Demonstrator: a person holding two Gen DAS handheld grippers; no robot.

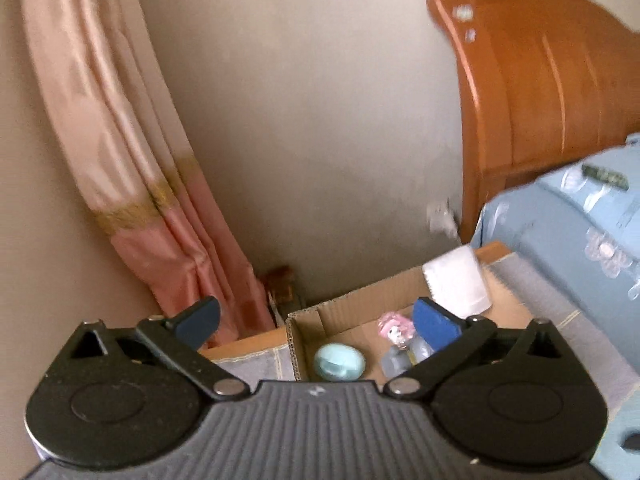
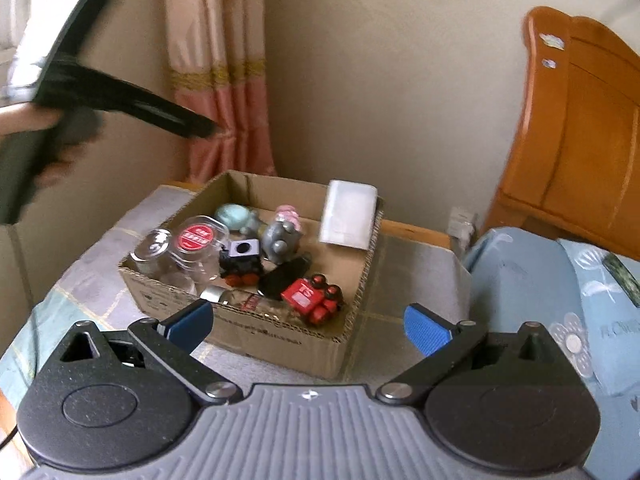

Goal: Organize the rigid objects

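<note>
Right gripper [image 2: 308, 324]: jaws spread wide, holding nothing, poised above the near wall of the cardboard box [image 2: 280, 334].
Left gripper [image 1: 318, 322]: jaws spread wide, empty, raised over the box's [image 1: 352, 300] far end.
Box: on a cloth-covered table [image 2: 416, 272] beside the bed [image 2: 532, 280].
Right view only: red toy [image 2: 312, 298], black toy [image 2: 242, 260], grey figure [image 2: 280, 240], red-lidded jar [image 2: 198, 240].
Both views: pale blue egg [image 1: 339, 362], pink-haired figure [image 1: 396, 330], white block [image 1: 456, 280] leaning on the far wall.
</note>
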